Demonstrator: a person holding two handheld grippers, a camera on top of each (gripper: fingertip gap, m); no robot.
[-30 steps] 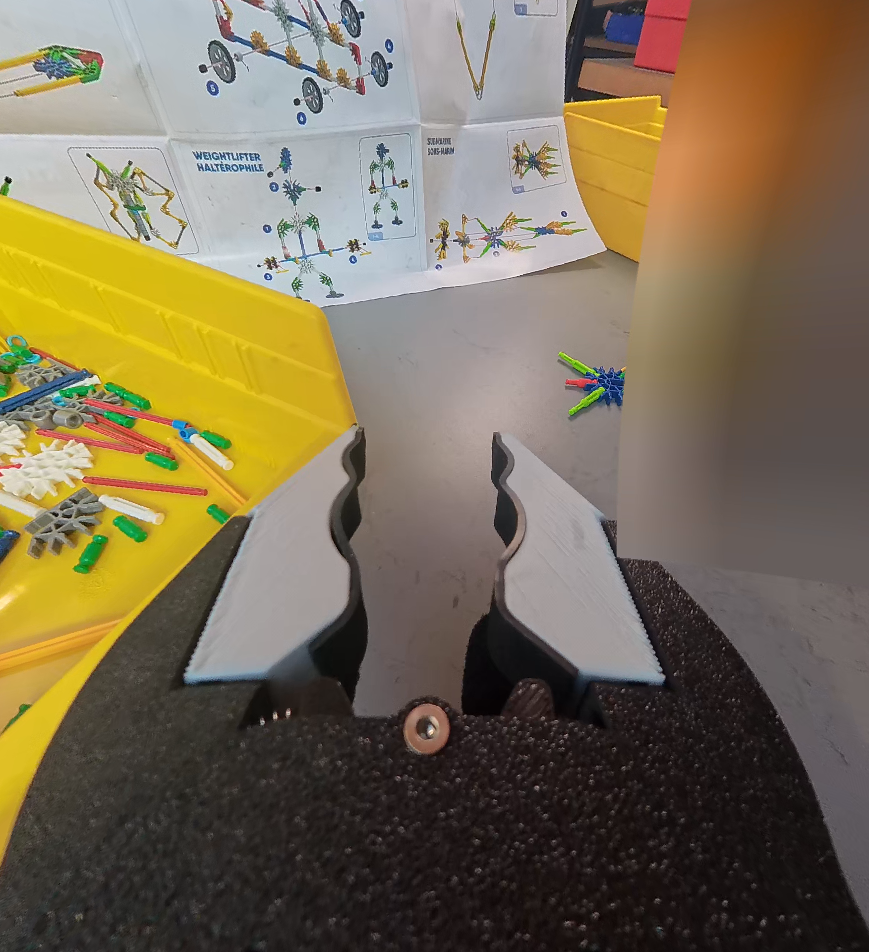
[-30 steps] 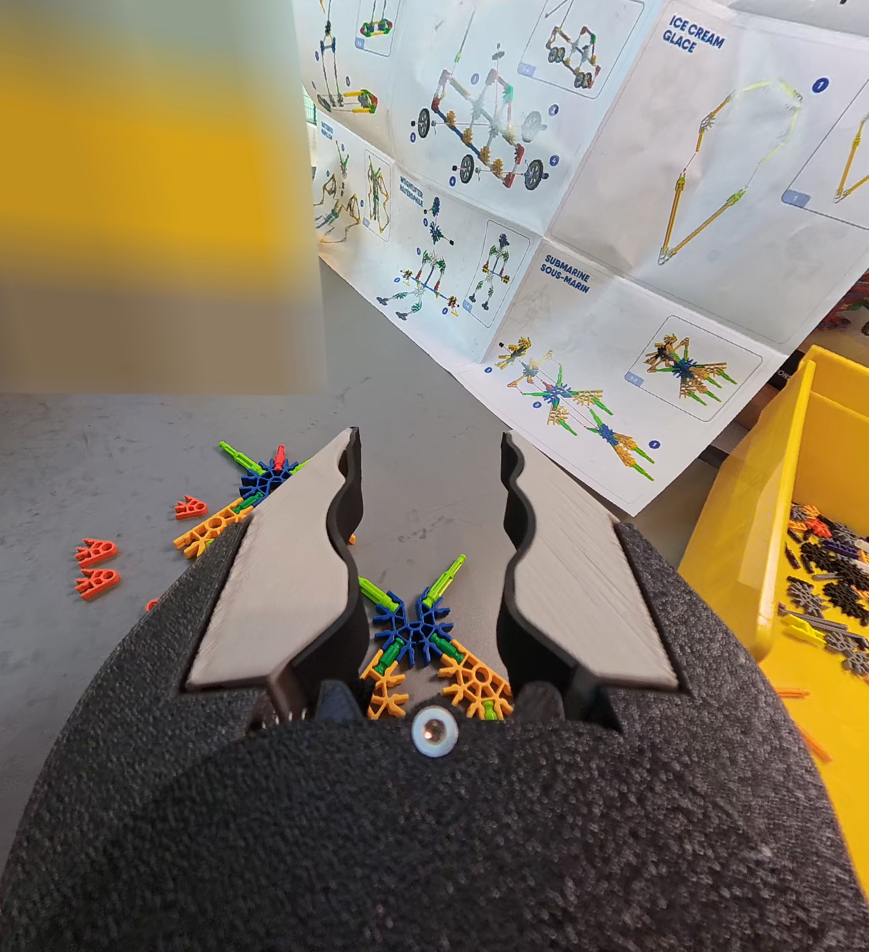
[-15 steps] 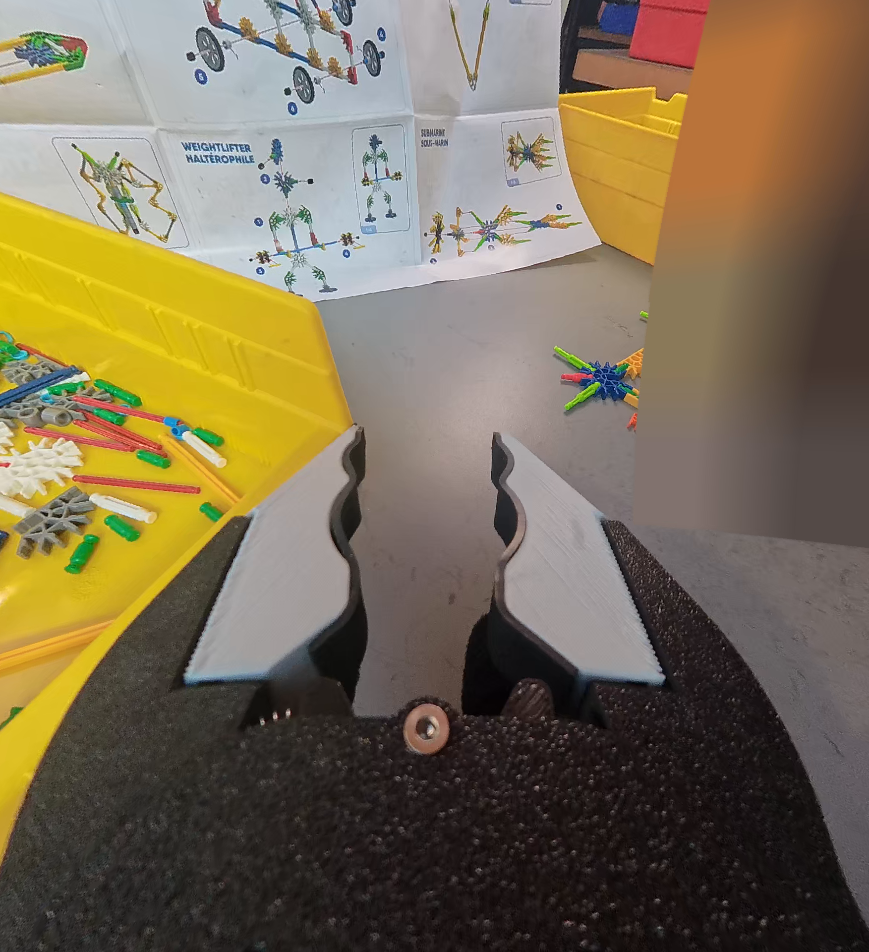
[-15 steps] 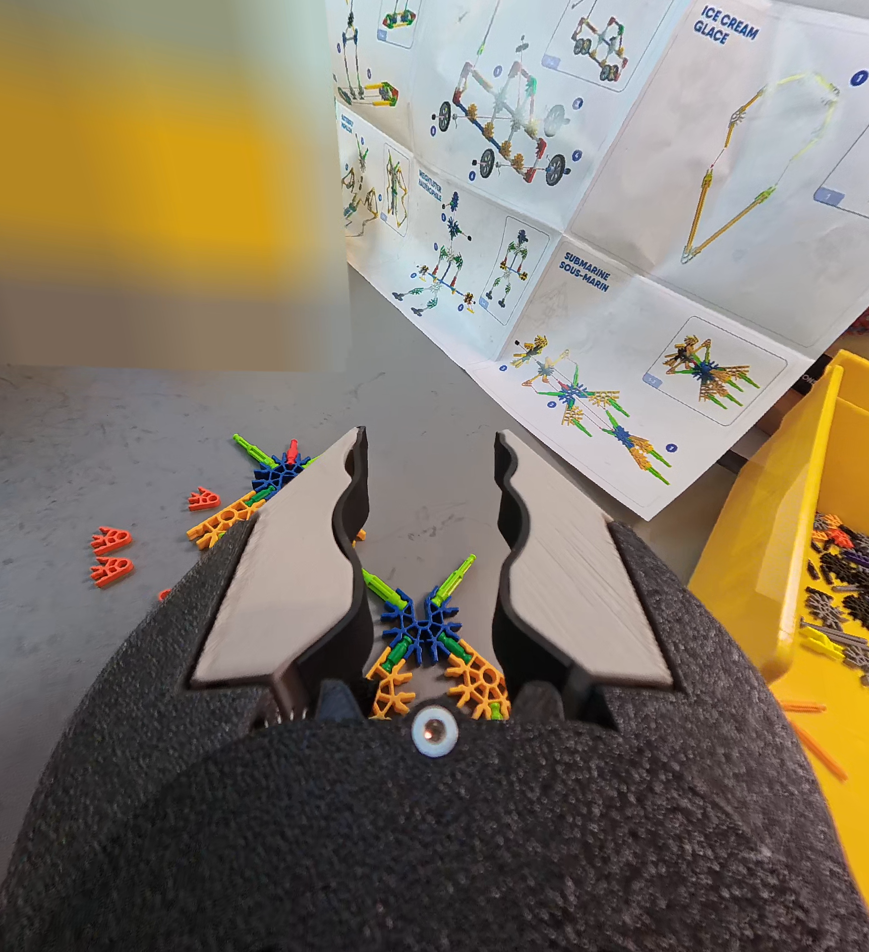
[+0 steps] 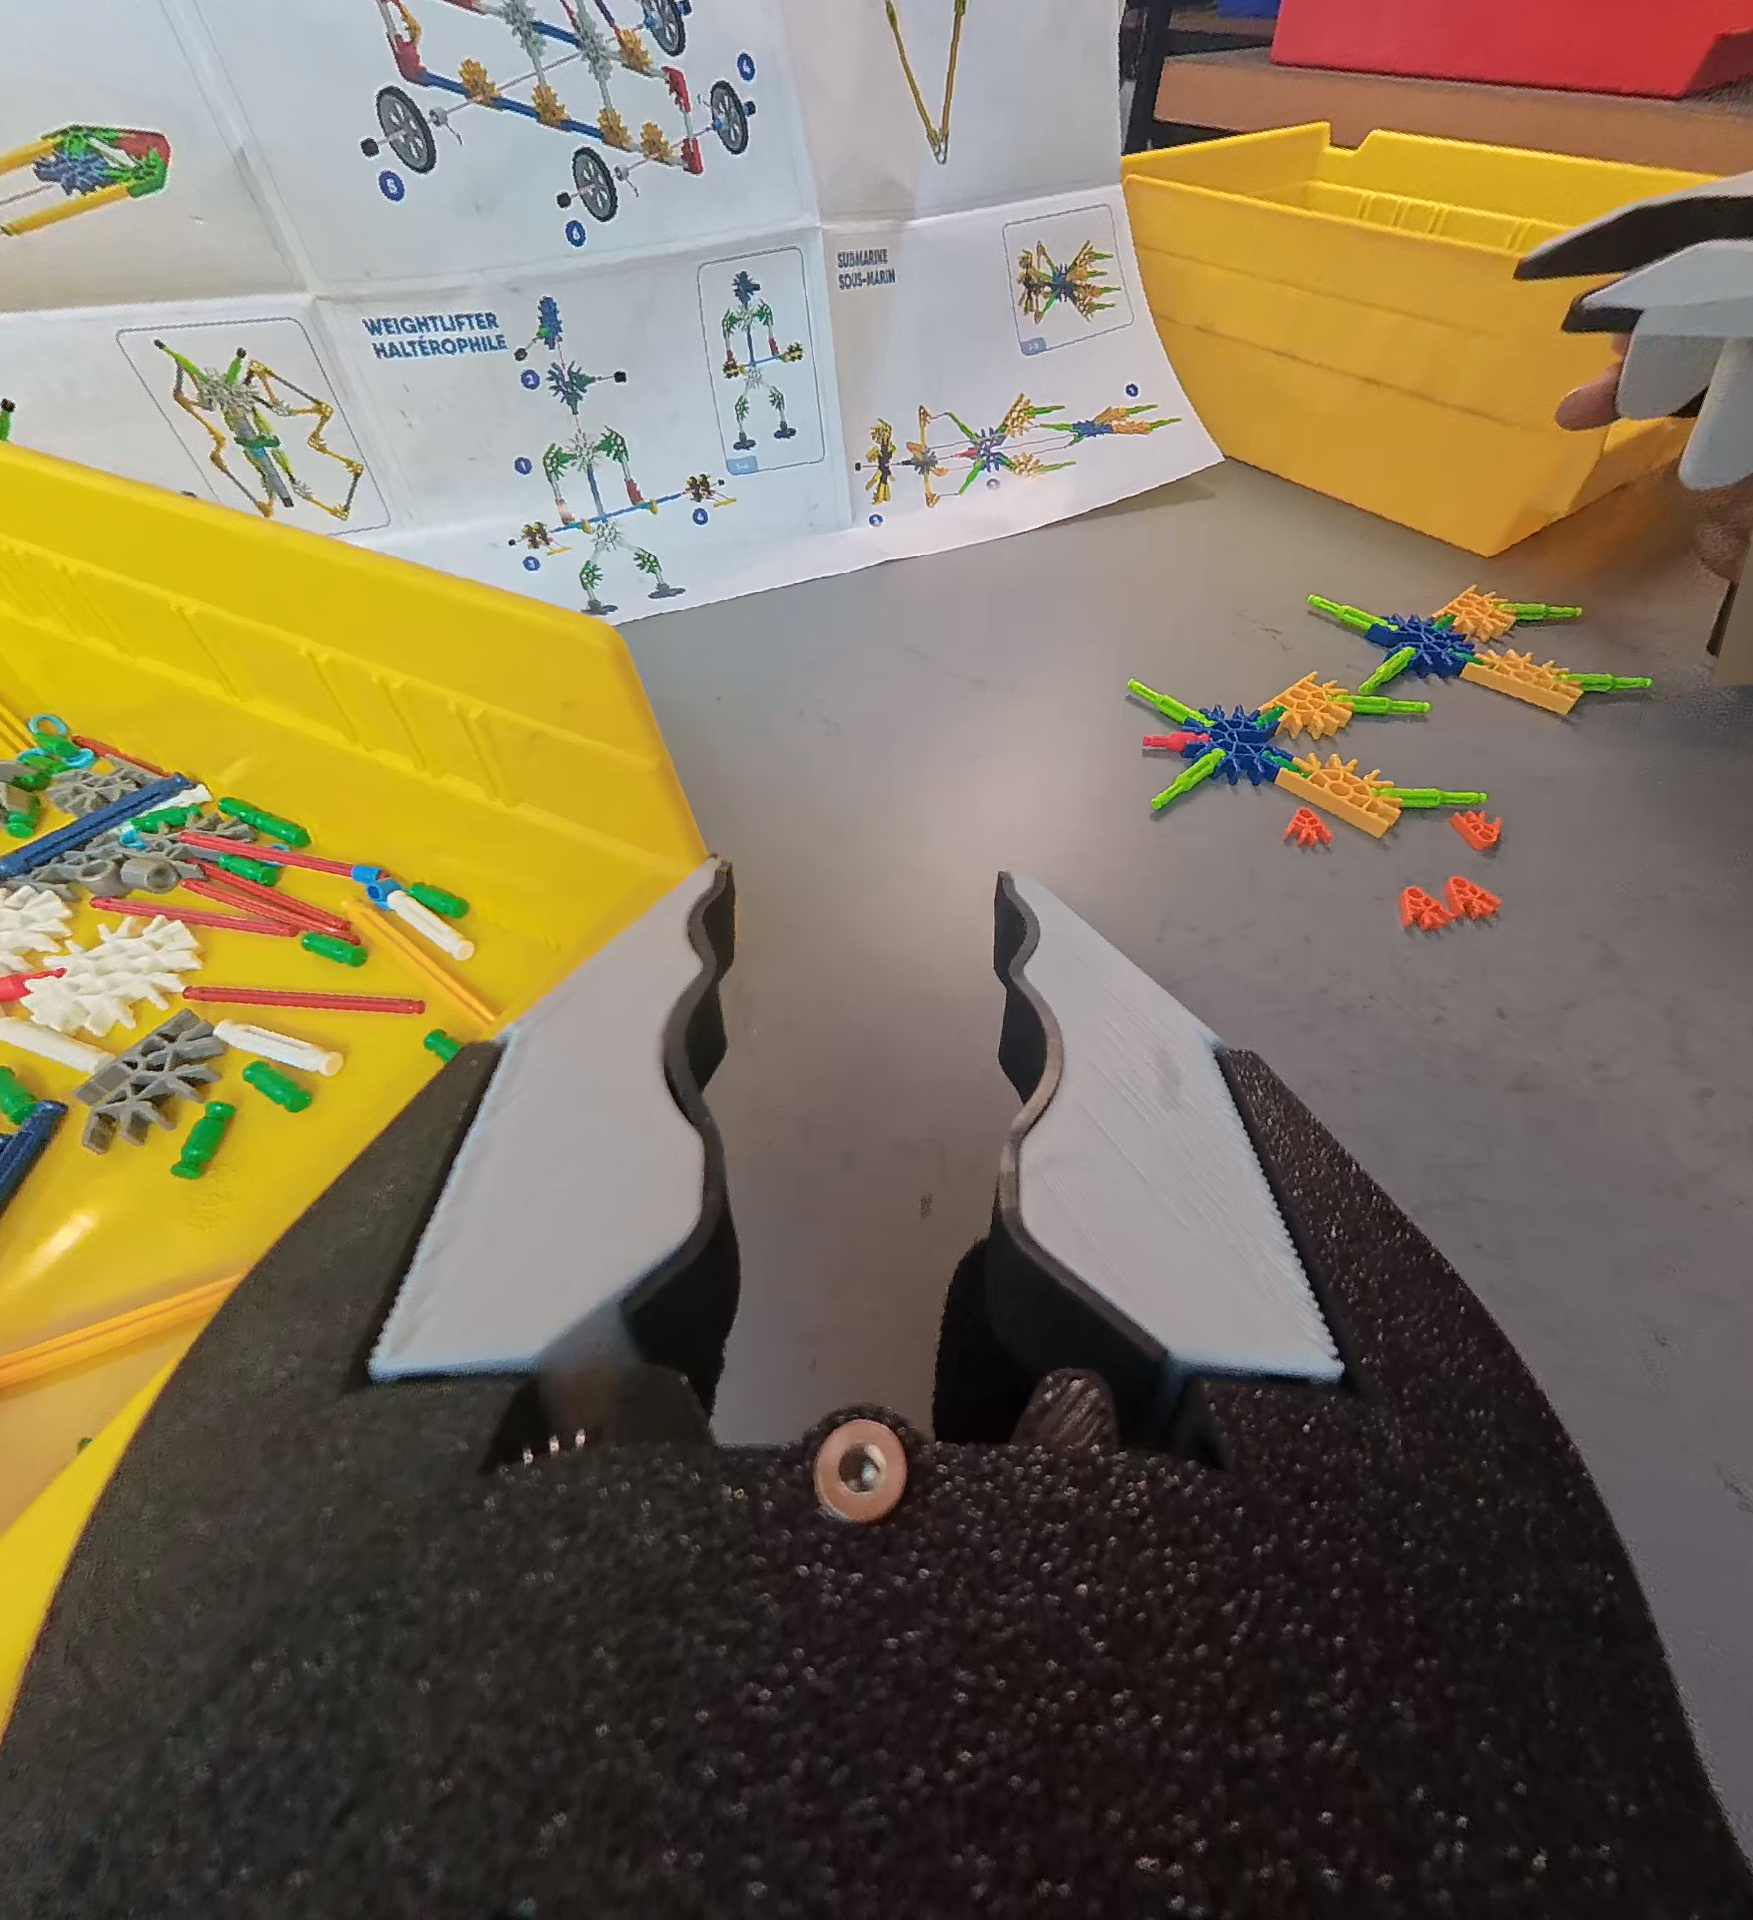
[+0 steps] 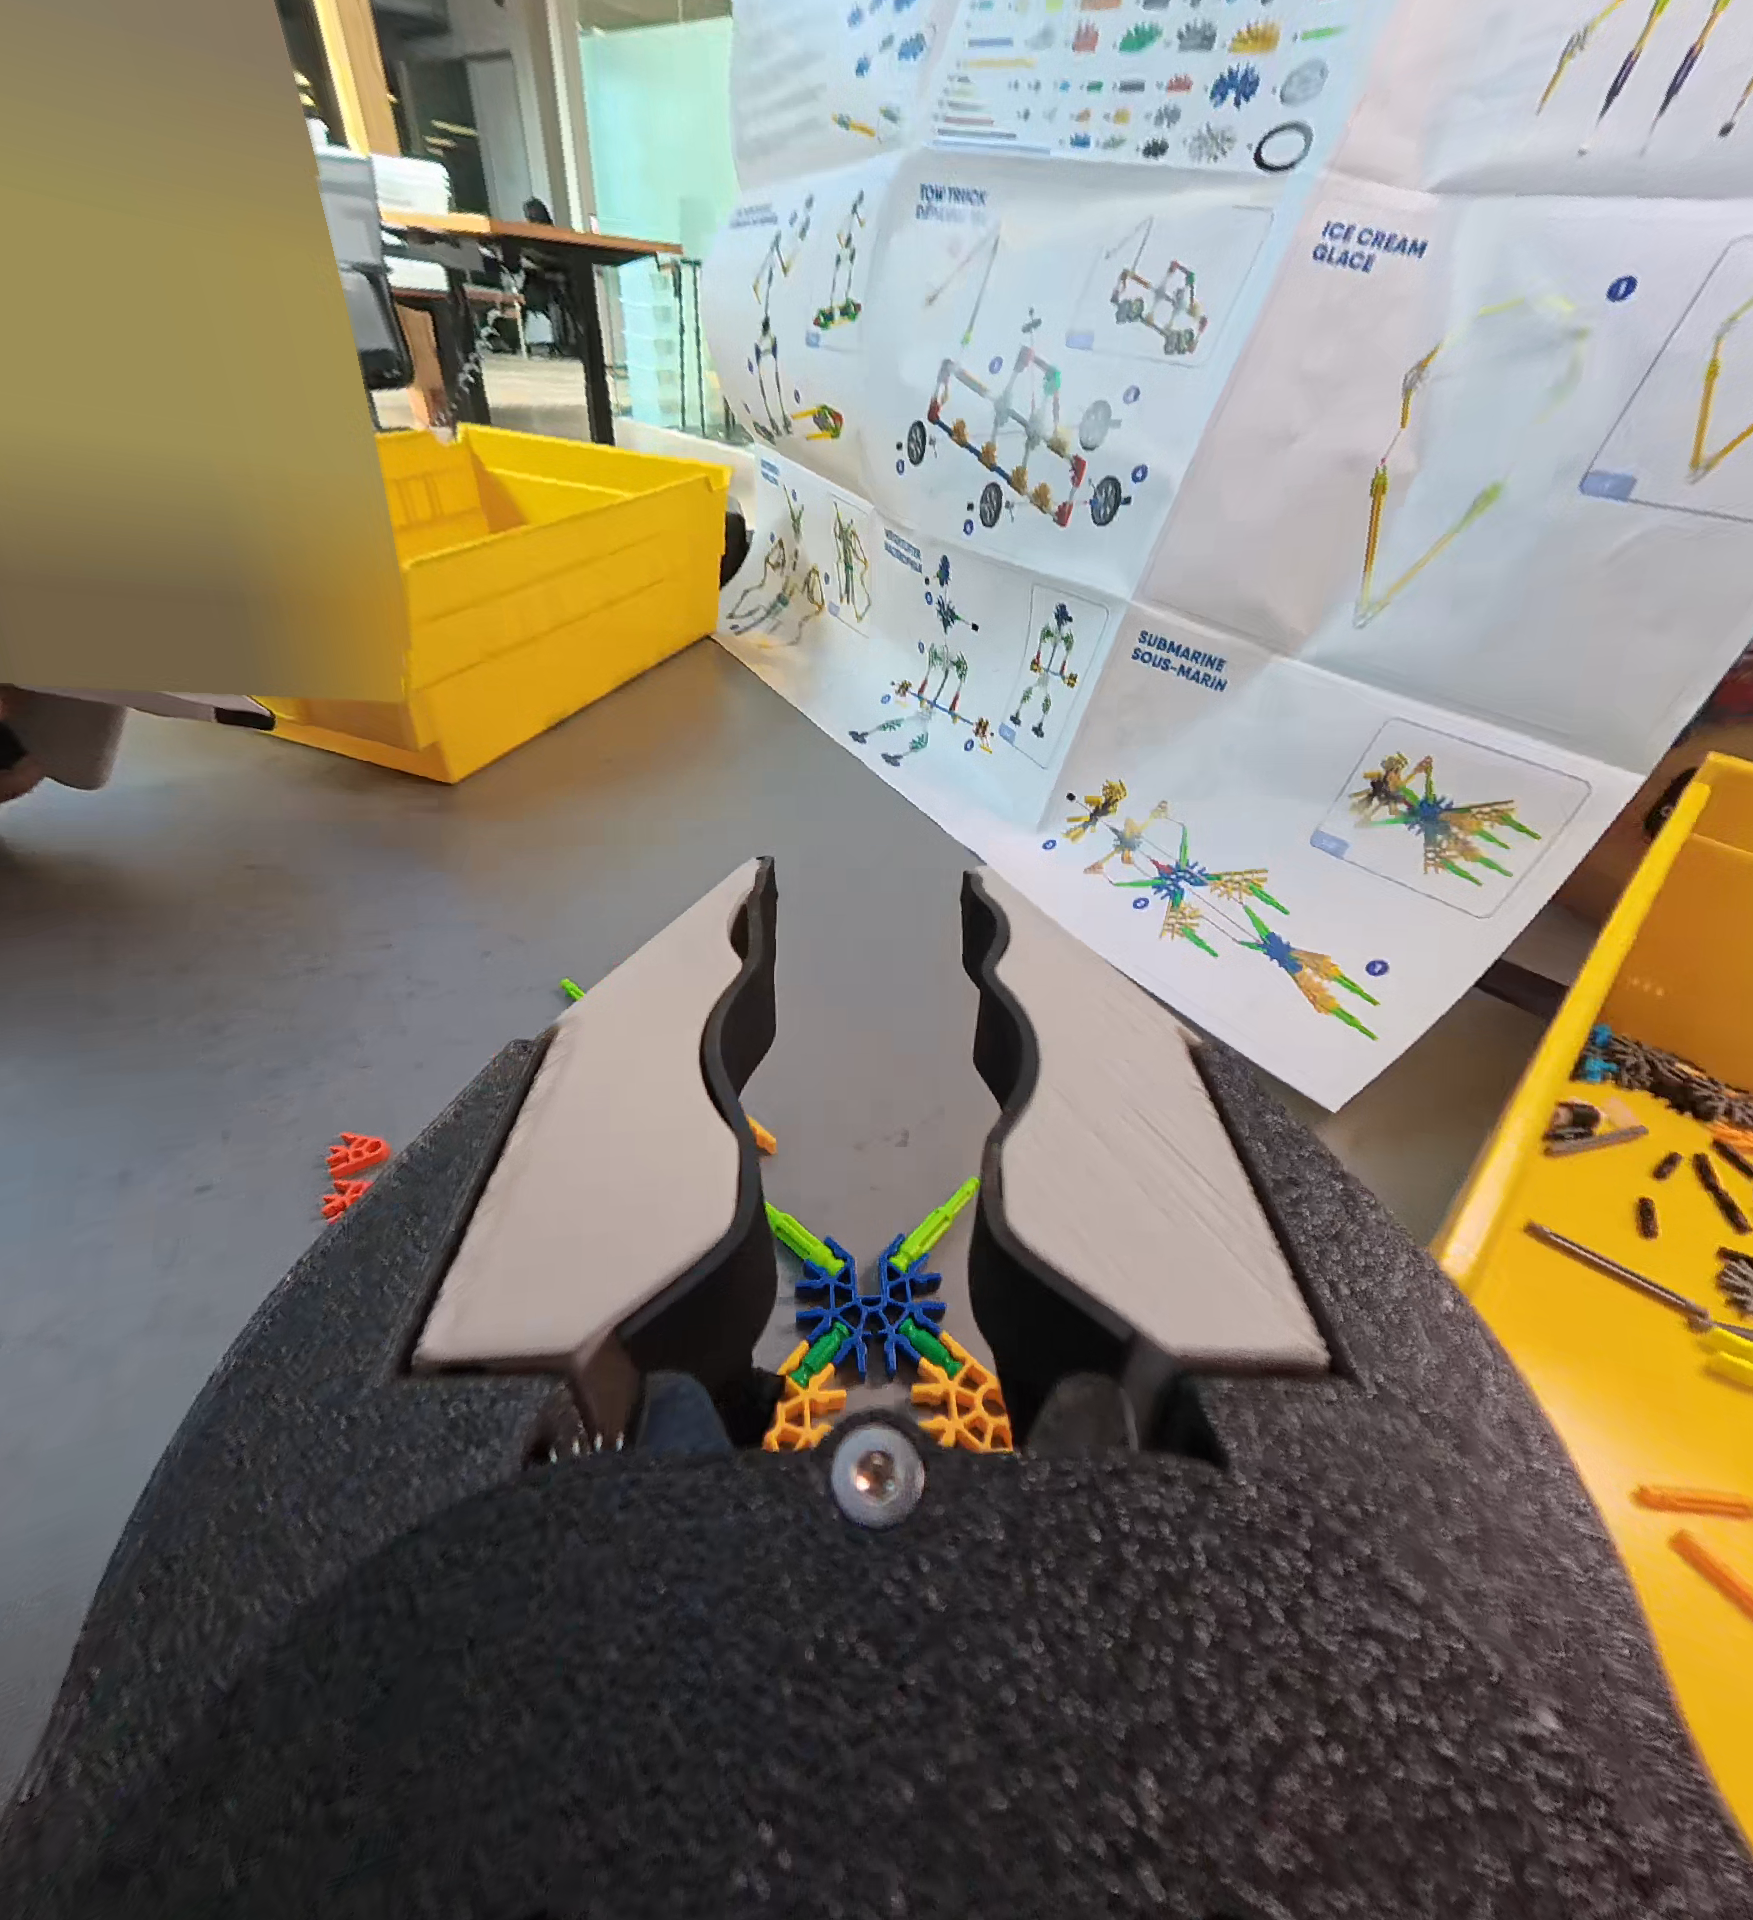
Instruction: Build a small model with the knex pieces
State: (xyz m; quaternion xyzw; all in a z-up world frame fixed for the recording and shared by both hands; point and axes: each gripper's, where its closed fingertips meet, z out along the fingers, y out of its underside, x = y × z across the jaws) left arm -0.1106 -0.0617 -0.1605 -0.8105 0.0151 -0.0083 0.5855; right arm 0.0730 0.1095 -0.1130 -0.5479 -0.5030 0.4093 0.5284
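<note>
My left gripper (image 5: 861,902) is open and empty, low over the grey table (image 5: 851,727), beside a yellow bin (image 5: 498,675) of loose rods and connectors. Two assemblies of blue star connectors, green rods and orange pieces (image 5: 1251,743) (image 5: 1428,644) lie on the table to its right. My right gripper (image 6: 870,888) is open and empty, held above the table; it also shows in the left wrist view (image 5: 1682,270) at the upper right. One blue star assembly (image 6: 867,1309) lies on the table under it, seen between the finger bases and untouched.
A folded instruction sheet (image 5: 591,343) stands at the back. Stacked yellow bins (image 6: 539,582) sit beyond the assemblies. Another yellow bin (image 6: 1537,1195) with dark parts is on the right. Small orange-red pieces (image 5: 1443,902) (image 6: 358,1153) lie loose on the table. Tip to tip, the grippers are about 25 centimetres apart.
My right gripper has lifted and tilted up, and its jaws have narrowed a little. The left wrist view has swung right, so both assemblies and the right gripper now show.
</note>
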